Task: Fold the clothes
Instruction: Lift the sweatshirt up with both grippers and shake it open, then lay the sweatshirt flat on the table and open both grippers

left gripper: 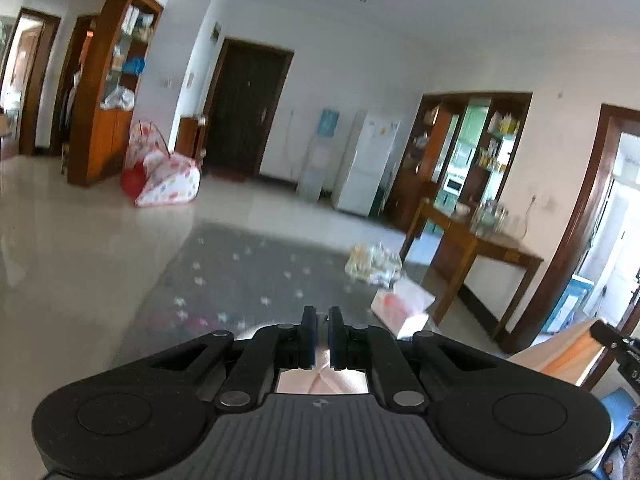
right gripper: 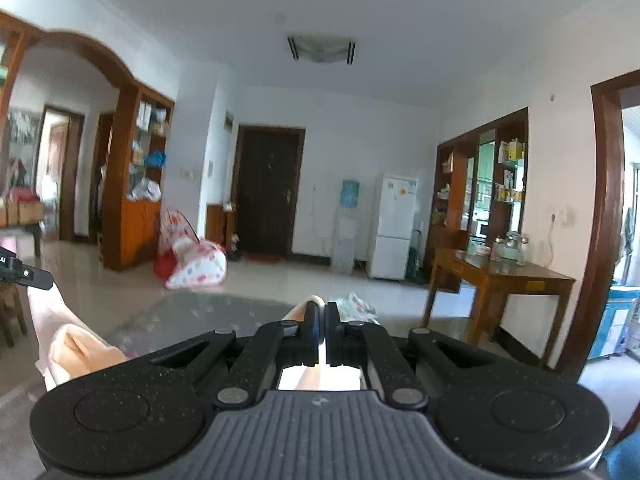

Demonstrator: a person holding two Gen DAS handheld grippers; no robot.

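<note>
While both claws are lifted well above the floor, left claw (left gripper: 322, 314) and right claw (right gripper: 322, 310) are each nearly closed, pinching the peach cloth (right gripper: 76, 348), which hangs between and below them. Looks soft, light and limp, likely to sag; best held at corners or hem edges.

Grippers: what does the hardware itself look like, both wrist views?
Same build: left gripper and right gripper have matte black linkage arms with silver pivot pins, dark blue finger pads, two round black housings, a ribbed grey centre plate with a small logo. No cables or sleeves visible.
</note>
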